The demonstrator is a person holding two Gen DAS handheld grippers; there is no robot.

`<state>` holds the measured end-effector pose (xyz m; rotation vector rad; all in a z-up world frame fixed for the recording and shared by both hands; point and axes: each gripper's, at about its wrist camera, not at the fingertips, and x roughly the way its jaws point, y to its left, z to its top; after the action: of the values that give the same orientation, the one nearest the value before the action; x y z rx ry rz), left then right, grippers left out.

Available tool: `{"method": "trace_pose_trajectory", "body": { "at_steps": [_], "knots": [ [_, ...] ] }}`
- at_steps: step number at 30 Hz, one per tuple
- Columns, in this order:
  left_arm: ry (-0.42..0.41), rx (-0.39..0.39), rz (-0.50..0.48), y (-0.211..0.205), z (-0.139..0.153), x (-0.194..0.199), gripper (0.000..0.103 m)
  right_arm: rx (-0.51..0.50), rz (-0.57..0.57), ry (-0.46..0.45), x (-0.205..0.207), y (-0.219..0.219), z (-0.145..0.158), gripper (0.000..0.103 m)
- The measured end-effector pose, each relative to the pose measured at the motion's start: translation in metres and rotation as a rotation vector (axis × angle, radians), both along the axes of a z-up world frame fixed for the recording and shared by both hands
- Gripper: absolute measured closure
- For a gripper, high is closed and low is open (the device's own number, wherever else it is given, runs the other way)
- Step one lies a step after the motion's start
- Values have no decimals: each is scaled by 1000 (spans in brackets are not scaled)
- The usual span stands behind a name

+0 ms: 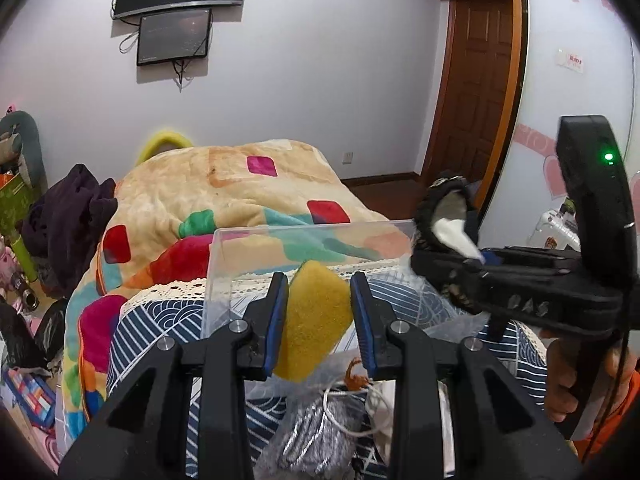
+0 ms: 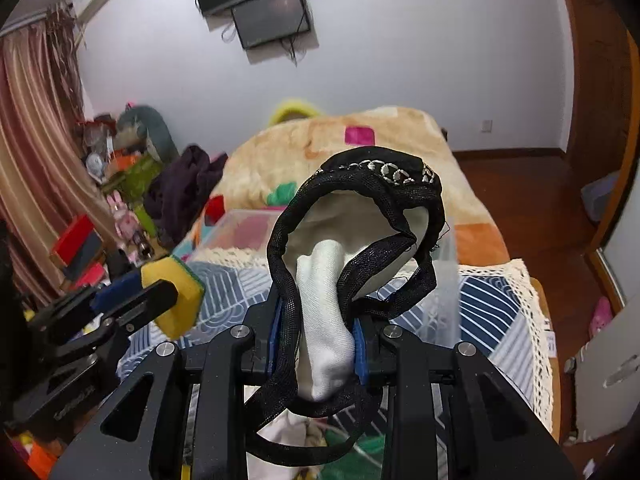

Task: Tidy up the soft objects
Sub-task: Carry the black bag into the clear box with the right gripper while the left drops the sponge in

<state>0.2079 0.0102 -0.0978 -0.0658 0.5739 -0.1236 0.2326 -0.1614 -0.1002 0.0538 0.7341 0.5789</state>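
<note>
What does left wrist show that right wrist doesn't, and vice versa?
Left wrist only: a grey mesh bundle below the left gripper, and a hand gripping the right tool's handle.

Right wrist only: striped curtains, and the white cloth with black mesh trim clamped in the right gripper.

Both: the yellow sponge held by the left gripper, the clear plastic box, the patterned blanket, wall screens.

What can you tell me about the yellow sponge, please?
The sponge is a yellow foam block with a thin green scrubbing layer on one face, seen from the right wrist view. It looks soft and porous. The left gripper pinches it between blue pads, tilted, lifted over the clear plastic box on the bed. Nothing else touches it.
</note>
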Motion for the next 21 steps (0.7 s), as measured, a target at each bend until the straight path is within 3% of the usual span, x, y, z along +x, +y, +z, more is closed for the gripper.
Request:
{"method": "trace_pose_trajectory", "body": {
  "at_steps": [9,16,21],
  "knots": [
    [107,9,12,1,-21,37,71,-83,40,159,25,17,-30,77],
    [214,-17,1,7,-40,53,71,-174,49,198,36,22,-34,64],
    [184,-7,12,7,-39,41,59,-237,44,140,29,20,-27,57]
  ]
}}
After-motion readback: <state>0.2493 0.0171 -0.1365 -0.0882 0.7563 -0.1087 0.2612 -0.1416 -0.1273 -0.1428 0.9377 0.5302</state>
